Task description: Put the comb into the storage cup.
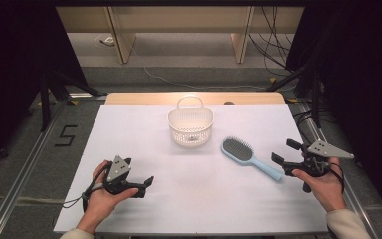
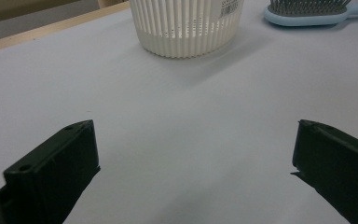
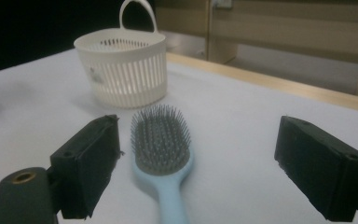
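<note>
A white slotted basket (image 1: 190, 127) with a loop handle stands at the middle back of the white table. To its right lies a light blue hairbrush (image 1: 248, 157), grey bristles up, handle pointing to the right front. My right gripper (image 1: 284, 152) is just off the handle's end, open. In the right gripper view the hairbrush (image 3: 161, 144) lies between the wide jaws of the right gripper (image 3: 198, 123), nearer the left one, untouched, with the basket (image 3: 121, 70) behind. My left gripper (image 1: 146, 185) sits low at the front left, open with nothing in it. Its view shows the left gripper (image 2: 193, 140), the basket (image 2: 186, 28) and the hairbrush (image 2: 307, 11).
The white table top (image 1: 129, 139) ends in a wooden strip (image 1: 144, 98) at the back. Metal rails (image 1: 25, 169) run along both sides, and cables lie on the floor beyond. Dark stands and curtains flank the table.
</note>
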Tool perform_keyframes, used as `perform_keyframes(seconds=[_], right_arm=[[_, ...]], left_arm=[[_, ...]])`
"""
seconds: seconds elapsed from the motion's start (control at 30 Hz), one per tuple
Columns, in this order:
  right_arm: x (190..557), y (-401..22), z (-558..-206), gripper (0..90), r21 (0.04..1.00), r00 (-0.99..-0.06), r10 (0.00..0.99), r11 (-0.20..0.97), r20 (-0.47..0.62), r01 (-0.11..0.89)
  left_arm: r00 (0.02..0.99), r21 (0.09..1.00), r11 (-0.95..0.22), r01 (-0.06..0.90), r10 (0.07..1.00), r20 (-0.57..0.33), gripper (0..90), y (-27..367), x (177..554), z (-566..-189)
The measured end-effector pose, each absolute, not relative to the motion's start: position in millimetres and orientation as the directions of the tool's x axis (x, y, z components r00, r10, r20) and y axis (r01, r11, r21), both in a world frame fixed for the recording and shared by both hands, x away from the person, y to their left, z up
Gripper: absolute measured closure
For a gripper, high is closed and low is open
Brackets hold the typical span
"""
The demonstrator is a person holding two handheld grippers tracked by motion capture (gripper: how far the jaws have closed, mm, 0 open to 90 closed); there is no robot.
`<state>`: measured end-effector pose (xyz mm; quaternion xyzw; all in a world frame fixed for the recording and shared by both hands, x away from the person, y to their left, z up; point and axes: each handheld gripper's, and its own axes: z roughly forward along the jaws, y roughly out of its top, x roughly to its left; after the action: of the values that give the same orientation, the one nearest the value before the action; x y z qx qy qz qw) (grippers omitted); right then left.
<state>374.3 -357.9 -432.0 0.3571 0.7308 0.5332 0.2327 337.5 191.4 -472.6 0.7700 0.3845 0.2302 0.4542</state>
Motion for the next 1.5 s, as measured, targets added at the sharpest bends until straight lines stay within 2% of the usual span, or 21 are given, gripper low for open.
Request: perform_keyframes(seconds=[0.23,0.53,0.73,0.8,0.9,0.93,1.13,1.5], right_arm=[[393.4,-346.1,-429.3,15.5,0.871,-0.692,0.722,0.324,0.026,0.37],[409.3,-328.5,-425.7,15.8,0.769,-0.736,0.677,0.471,-0.002,0.432],[419.5,-319.6,-423.6,15.9,0.656,-0.753,0.657,0.58,-0.026,0.483],[424.7,-315.4,-423.2,18.4,0.578,-0.763,0.645,0.634,-0.03,0.513],[427.6,-311.8,-423.5,17.6,0.538,-0.769,0.638,0.659,-0.032,0.525],[430.6,-308.4,-424.2,18.0,0.488,-0.775,0.631,0.685,-0.028,0.541],[438.7,-295.6,-430.8,18.7,0.36,-0.786,0.618,0.74,-0.027,0.569],[453.4,-274.0,-439.7,22.4,0.205,-0.809,0.587,0.795,-0.028,0.571]], left_arm=[[0.6,0.876,-0.29,0.385,0.8,0.001,0.1,190.5,338.1,-473.1],[0.599,0.878,-0.288,0.383,0.801,0.001,0.2,190.3,338.7,-472.7],[0.598,0.879,-0.284,0.382,0.802,-0.001,0.6,189.7,339.1,-472.4],[0.596,0.879,-0.282,0.384,0.803,-0.002,0.6,189.7,339.2,-472.6],[0.596,0.88,-0.28,0.384,0.803,-0.005,0.6,189.6,339.2,-472.8],[0.596,0.88,-0.28,0.384,0.803,-0.005,0.7,189.6,339.3,-472.8],[0.597,0.88,-0.28,0.384,0.803,-0.005,0.8,189.3,339.3,-472.7],[0.599,0.88,-0.274,0.388,0.801,-0.014,1.1,188.9,339.7,-473.5]])
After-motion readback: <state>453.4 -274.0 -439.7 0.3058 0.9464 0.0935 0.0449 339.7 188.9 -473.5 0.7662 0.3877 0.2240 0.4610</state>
